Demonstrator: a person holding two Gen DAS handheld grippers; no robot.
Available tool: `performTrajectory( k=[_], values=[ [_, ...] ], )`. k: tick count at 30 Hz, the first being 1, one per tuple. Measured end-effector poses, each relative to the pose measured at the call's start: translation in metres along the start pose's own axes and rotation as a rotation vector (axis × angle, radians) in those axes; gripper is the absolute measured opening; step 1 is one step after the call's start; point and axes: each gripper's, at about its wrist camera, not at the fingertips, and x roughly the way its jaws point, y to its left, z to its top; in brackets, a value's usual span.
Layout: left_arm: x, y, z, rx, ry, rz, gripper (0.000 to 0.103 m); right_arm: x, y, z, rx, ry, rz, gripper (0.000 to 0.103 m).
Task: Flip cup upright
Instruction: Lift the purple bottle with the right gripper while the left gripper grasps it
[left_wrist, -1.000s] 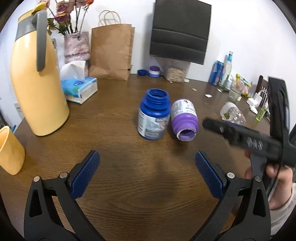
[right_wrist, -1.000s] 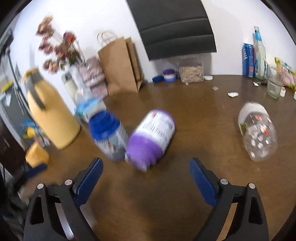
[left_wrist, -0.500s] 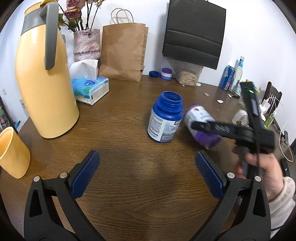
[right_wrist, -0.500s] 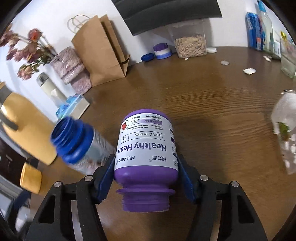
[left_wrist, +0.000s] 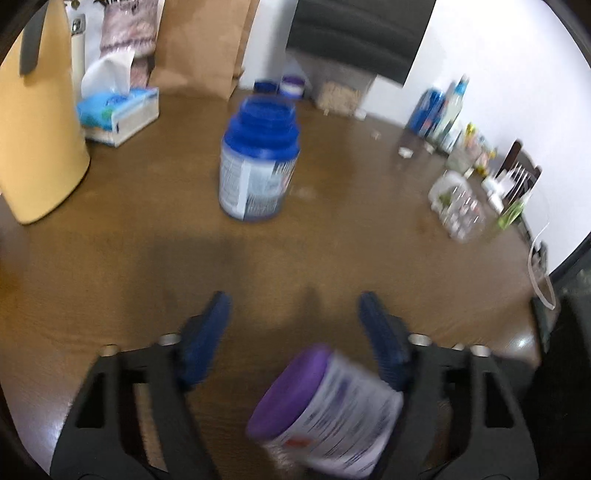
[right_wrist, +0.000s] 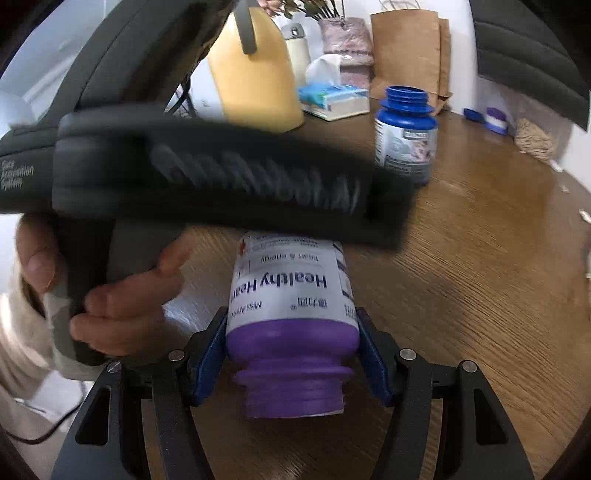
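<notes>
The purple bottle (right_wrist: 291, 295), white-labelled and capless, is clamped at its shoulder by my right gripper (right_wrist: 291, 332), mouth toward the camera and base pointing away. In the left wrist view the same purple bottle (left_wrist: 325, 410) is blurred, low in the frame beside the right finger's base, showing its purple base. My left gripper (left_wrist: 297, 306) is open, its blue fingers partly drawn in with only table between them. Its dark body (right_wrist: 221, 173) crosses just over the bottle's far end, held by a hand (right_wrist: 122, 295).
A blue open bottle (left_wrist: 258, 162) stands upright mid-table (left_wrist: 332, 251). A clear jar (left_wrist: 458, 203) lies on its side at the right. A yellow jug (left_wrist: 37, 129), tissue box (left_wrist: 118, 114) and paper bag (left_wrist: 207, 44) line the back left; small bottles crowd the far right edge.
My right gripper has carried the purple bottle away from the blue one, toward the near side. The left gripper's fingers have drawn closer together, and it has swung over the bottle.
</notes>
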Motion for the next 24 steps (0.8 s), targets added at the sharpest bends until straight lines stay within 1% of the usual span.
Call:
performTrajectory(
  k=[1,2,3,5,8,9,12,13,14,15,16,17,18,19,20,22,24],
  values=[
    [0.0,0.004,-0.004,-0.015,-0.001,-0.01,0.058,-0.002,-0.002,-0.001,0.004,0.0,-0.001,0.074],
    [-0.001,0.007,-0.006,-0.026,-0.003,-0.003,0.058,-0.007,-0.006,-0.004,0.013,-0.007,-0.002,0.081],
    [-0.003,0.01,-0.009,-0.032,-0.006,0.011,0.055,-0.011,-0.008,-0.007,0.02,-0.013,0.001,0.081],
    [-0.007,0.012,-0.013,-0.03,-0.012,0.031,0.051,-0.021,-0.016,-0.014,0.042,-0.024,-0.029,0.081],
    [-0.009,0.011,-0.018,-0.018,-0.026,0.06,0.051,-0.032,-0.031,-0.025,0.067,-0.028,-0.072,0.081],
    [-0.009,0.009,-0.02,-0.012,-0.025,0.068,0.049,-0.034,-0.036,-0.027,0.084,-0.035,-0.083,0.081],
    [-0.011,0.006,-0.021,-0.002,-0.02,0.072,0.052,-0.04,-0.043,-0.031,0.14,-0.044,-0.1,0.081],
    [-0.016,0.004,-0.021,0.008,-0.018,0.057,0.053,-0.043,-0.041,-0.034,0.145,-0.046,-0.106,0.081],
    [-0.02,0.002,-0.022,0.016,-0.022,0.047,0.061,-0.047,-0.042,-0.036,0.15,-0.049,-0.123,0.081],
    [-0.026,0.0,-0.024,0.026,-0.033,0.036,0.073,-0.051,-0.042,-0.037,0.154,-0.055,-0.131,0.081],
    [-0.033,-0.003,-0.026,0.042,-0.046,0.026,0.077,-0.055,-0.044,-0.039,0.163,-0.064,-0.14,0.081],
    [-0.036,-0.007,-0.028,0.055,-0.045,0.017,0.08,-0.06,-0.049,-0.042,0.182,-0.074,-0.151,0.081],
    [-0.038,-0.012,-0.031,0.075,-0.035,-0.002,0.085,-0.064,-0.053,-0.045,0.204,-0.083,-0.159,0.081],
    [-0.038,-0.02,-0.034,0.108,-0.011,-0.045,0.091,-0.069,-0.06,-0.049,0.239,-0.094,-0.169,0.081],
    [-0.036,-0.026,-0.035,0.135,0.02,-0.087,0.099,-0.072,-0.063,-0.053,0.263,-0.101,-0.172,0.081],
    [-0.03,-0.039,-0.039,0.185,0.07,-0.165,0.097,-0.077,-0.072,-0.057,0.31,-0.108,-0.167,0.081],
    [-0.026,-0.048,-0.039,0.204,0.093,-0.187,0.096,-0.084,-0.077,-0.063,0.331,-0.118,-0.168,0.081]
  ],
)
